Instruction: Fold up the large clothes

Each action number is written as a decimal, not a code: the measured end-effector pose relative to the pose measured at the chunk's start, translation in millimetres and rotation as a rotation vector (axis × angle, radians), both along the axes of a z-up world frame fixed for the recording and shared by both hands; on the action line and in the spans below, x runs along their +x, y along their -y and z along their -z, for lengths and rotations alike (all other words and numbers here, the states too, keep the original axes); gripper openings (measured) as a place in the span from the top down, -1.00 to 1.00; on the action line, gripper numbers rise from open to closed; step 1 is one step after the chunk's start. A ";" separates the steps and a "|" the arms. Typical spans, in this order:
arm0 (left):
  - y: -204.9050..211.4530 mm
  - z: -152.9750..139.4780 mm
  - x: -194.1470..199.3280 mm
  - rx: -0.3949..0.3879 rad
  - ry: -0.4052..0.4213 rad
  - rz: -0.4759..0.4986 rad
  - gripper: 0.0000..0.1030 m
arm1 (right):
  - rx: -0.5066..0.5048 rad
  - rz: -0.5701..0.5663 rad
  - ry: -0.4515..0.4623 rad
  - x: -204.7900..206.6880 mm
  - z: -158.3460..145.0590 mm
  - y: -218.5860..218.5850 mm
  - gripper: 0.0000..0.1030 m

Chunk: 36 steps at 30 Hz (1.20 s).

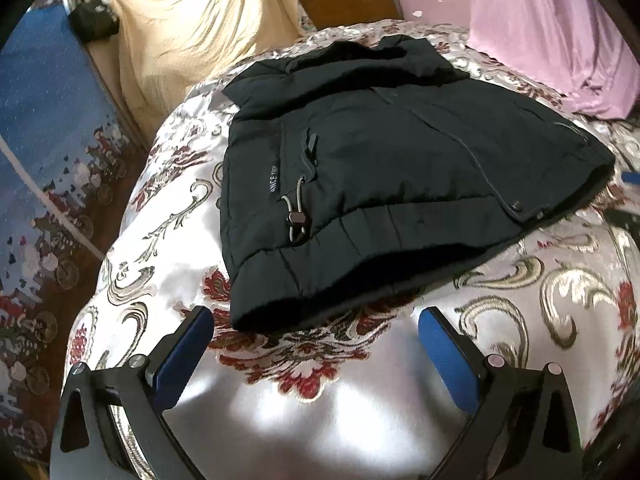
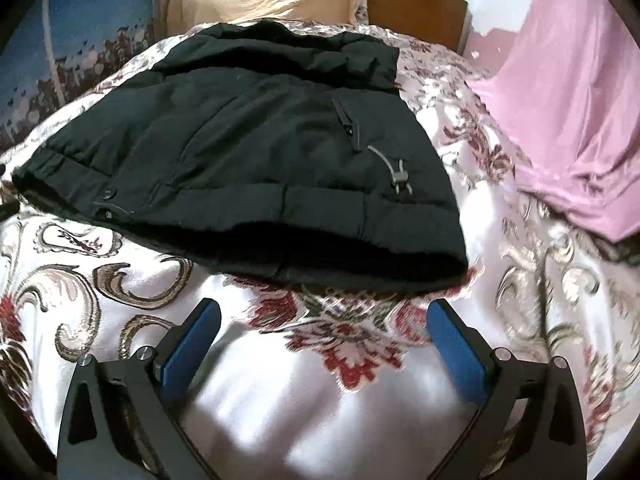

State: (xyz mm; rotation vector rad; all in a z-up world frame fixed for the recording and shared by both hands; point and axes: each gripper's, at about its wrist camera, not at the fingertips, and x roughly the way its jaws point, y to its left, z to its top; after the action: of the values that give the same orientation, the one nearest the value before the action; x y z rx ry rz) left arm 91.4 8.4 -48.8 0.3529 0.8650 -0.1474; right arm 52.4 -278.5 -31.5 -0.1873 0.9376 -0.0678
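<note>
Black jacket (image 1: 380,184), lettered label (image 1: 273,178) left view only

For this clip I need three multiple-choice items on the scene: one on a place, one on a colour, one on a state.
1. Where does the jacket lie?
A. on the floral bedspread
B. on the blue floor
C. on the pink cloth

2. What colour are the finger pads?
A. red
B. blue
C. yellow

3. How do the left gripper and right gripper stand?
A. both shut on the jacket
B. one open, one shut
C. both open, holding nothing

Answers:
1 A, bedspread pattern shows all round the jacket.
2 B, blue pads line the fingers in both wrist views.
3 C, the fingers are spread wide with only bedspread between them.
</note>
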 end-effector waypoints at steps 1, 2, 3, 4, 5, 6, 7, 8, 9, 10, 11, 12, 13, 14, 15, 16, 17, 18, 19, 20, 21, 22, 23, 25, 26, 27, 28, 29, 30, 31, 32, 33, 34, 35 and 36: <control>0.3 0.2 -2.2 0.011 0.008 0.007 -1.00 | -0.018 -0.007 0.002 1.2 -2.0 -1.3 -0.96; -0.1 0.5 -3.7 0.022 0.015 0.009 -1.00 | -0.043 -0.017 0.006 2.7 -3.5 -2.9 -0.96; -0.2 1.4 -5.3 0.037 0.024 0.009 -1.00 | -0.067 -0.027 0.009 3.8 -5.0 -4.4 -0.96; -0.5 1.6 -6.3 0.043 0.029 0.010 -1.00 | -0.094 -0.034 0.012 5.5 -6.3 -5.9 -0.96; -1.1 1.5 -6.7 0.045 0.033 0.014 -1.00 | -0.116 -0.040 0.015 7.0 -7.9 -7.1 -0.96; -0.9 2.2 -7.4 0.051 0.036 0.022 -1.00 | -0.131 -0.043 0.018 7.7 -8.9 -8.2 -0.96; -0.1 2.0 -7.7 0.056 0.038 0.028 -1.00 | -0.146 -0.047 0.019 9.0 -10.1 -8.6 -0.96; 0.7 2.2 -7.9 0.065 0.041 0.036 -1.00 | -0.159 -0.048 0.019 9.6 -10.7 -8.5 -0.96; 2.4 2.8 -8.5 0.080 0.046 0.051 -1.00 | -0.171 -0.047 0.019 10.3 -11.0 -8.2 -0.96; 3.4 3.3 -8.7 0.089 0.048 0.064 -1.00 | -0.186 -0.050 0.017 11.3 -11.2 -7.7 -0.96; 4.3 3.1 -8.1 0.095 0.047 0.074 -1.00 | -0.204 -0.056 0.015 12.7 -11.2 -7.4 -0.96; 4.6 3.1 -7.1 0.097 0.044 0.082 -1.00 | -0.223 -0.066 0.007 14.5 -10.6 -7.6 -0.96; 4.8 3.2 -4.9 0.097 0.038 0.090 -1.00 | -0.234 -0.076 -0.002 15.3 -10.4 -8.0 -0.96; 5.2 3.4 -2.7 0.097 0.031 0.094 -1.00 | -0.243 -0.089 -0.013 17.8 -9.3 -8.5 -0.96; 6.3 3.6 0.8 0.102 0.024 0.100 -1.00 | -0.247 -0.101 -0.022 19.7 -8.5 -9.3 -0.96; 8.1 3.9 2.8 0.108 0.021 0.104 -1.00 | -0.255 -0.116 -0.030 21.7 -7.7 -11.6 -0.96; 9.6 4.3 5.4 0.117 0.018 0.112 -1.00 | -0.268 -0.129 -0.032 23.6 -7.3 -14.0 -0.96; 11.1 4.9 6.8 0.123 0.014 0.117 -1.00 | -0.290 -0.148 -0.034 26.2 -6.5 -17.2 -0.96; 11.7 5.7 8.8 0.127 0.009 0.121 -1.00 | -0.307 -0.159 -0.036 27.8 -5.8 -20.3 -0.96; 12.1 6.3 10.6 0.129 0.002 0.123 -1.00 | -0.331 -0.175 -0.038 30.0 -5.3 -24.2 -0.96; 11.5 7.0 12.1 0.127 -0.004 0.123 -1.00 | -0.353 -0.193 -0.040 31.9 -4.8 -28.1 -0.96; 10.4 7.2 12.3 0.122 -0.008 0.124 -1.00 | -0.371 -0.222 -0.048 33.5 -4.0 -32.3 -0.96; 9.4 7.6 12.3 0.116 -0.010 0.124 -1.00 | -0.384 -0.256 -0.065 35.4 -2.4 -35.9 -0.96; 7.6 8.6 13.6 0.105 -0.019 0.123 -1.00 | -0.384 -0.289 -0.094 41.0 -0.8 -37.5 -0.96; 6.9 9.0 14.5 0.102 -0.022 0.122 -1.00 | -0.382 -0.296 -0.105 43.9 -0.1 -37.0 -0.96; 6.7 9.5 14.9 0.099 -0.026 0.119 -1.00 | -0.389 -0.298 -0.109 46.7 0.9 -36.9 -0.96; 6.1 10.0 15.9 0.096 -0.031 0.117 -1.00 | -0.397 -0.306 -0.113 49.3 1.9 -37.2 -0.96; 5.5 10.3 17.2 0.094 -0.036 0.113 -1.00 | -0.402 -0.317 -0.119 51.2 3.2 -38.3 -0.96; 4.6 10.6 19.7 0.092 -0.044 0.107 -1.00 | -0.410 -0.326 -0.123 52.7 4.3 -39.7 -0.96; 2.8 10.6 23.8 0.092 -0.052 0.100 -1.00 | -0.414 -0.333 -0.126 54.5 5.0 -40.1 -0.96; 1.8 10.7 27.0 0.093 -0.060 0.091 -1.00 | -0.414 -0.339 -0.131 56.0 5.5 -40.4 -0.96; 1.3 10.6 29.8 0.103 -0.061 0.085 -1.00 | -0.411 -0.346 -0.138 57.5 5.6 -40.3 -0.96; 1.9 11.0 31.3 0.116 -0.060 0.082 -1.00 | -0.406 -0.349 -0.147 58.0 5.5 -40.2 -0.96; 2.4 11.1 33.2 0.135 -0.058 0.084 -1.00 | -0.400 -0.356 -0.164 58.3 5.5 -40.4 -0.96; 3.8 11.5 34.4 0.164 -0.050 0.097 -1.00 | -0.399 -0.376 -0.189 57.7 5.1 -40.6 -0.96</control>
State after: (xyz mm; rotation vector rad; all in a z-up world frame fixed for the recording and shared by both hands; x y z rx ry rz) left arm 125.8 4.6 -60.3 0.5472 0.9126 -0.1758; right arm 110.1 -237.9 -36.5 -0.7459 1.0558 0.1134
